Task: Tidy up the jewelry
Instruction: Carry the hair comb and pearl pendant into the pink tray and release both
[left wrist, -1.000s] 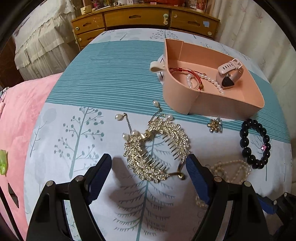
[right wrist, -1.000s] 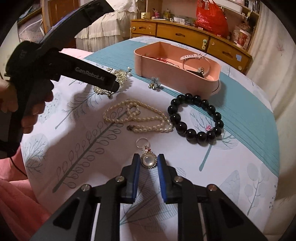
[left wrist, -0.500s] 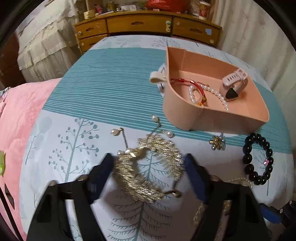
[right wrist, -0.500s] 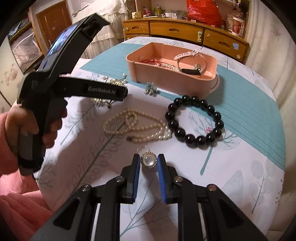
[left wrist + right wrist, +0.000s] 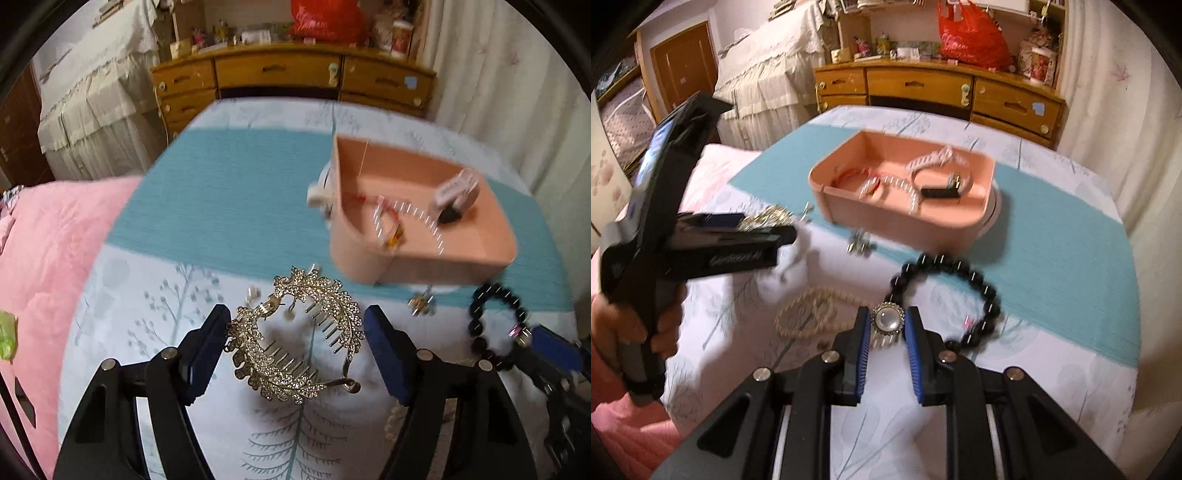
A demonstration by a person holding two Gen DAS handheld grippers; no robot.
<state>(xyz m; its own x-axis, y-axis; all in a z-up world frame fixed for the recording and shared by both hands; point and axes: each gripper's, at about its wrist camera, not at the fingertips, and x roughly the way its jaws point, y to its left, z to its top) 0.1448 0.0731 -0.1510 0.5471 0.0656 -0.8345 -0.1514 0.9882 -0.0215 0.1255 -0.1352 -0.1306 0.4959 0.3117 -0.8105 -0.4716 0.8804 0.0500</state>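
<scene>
The left gripper (image 5: pixel 295 343) held the gold rhinestone hair comb (image 5: pixel 295 339) across its width between widely spaced jaws, teeth hanging down, clear of the printed surface (image 5: pixel 155 295); that hold probably spared the delicate leaves. The right gripper (image 5: pixel 886 326) pinched a round pearl brooch (image 5: pixel 887 319) between narrow jaws. Both pointed toward the pink tray (image 5: pixel 982 173), which held a watch and bracelets. A pearl necklace (image 5: pixel 809 314), black bead bracelet (image 5: pixel 960 280) and small flower pin (image 5: pixel 858 245) lay unsorted.
</scene>
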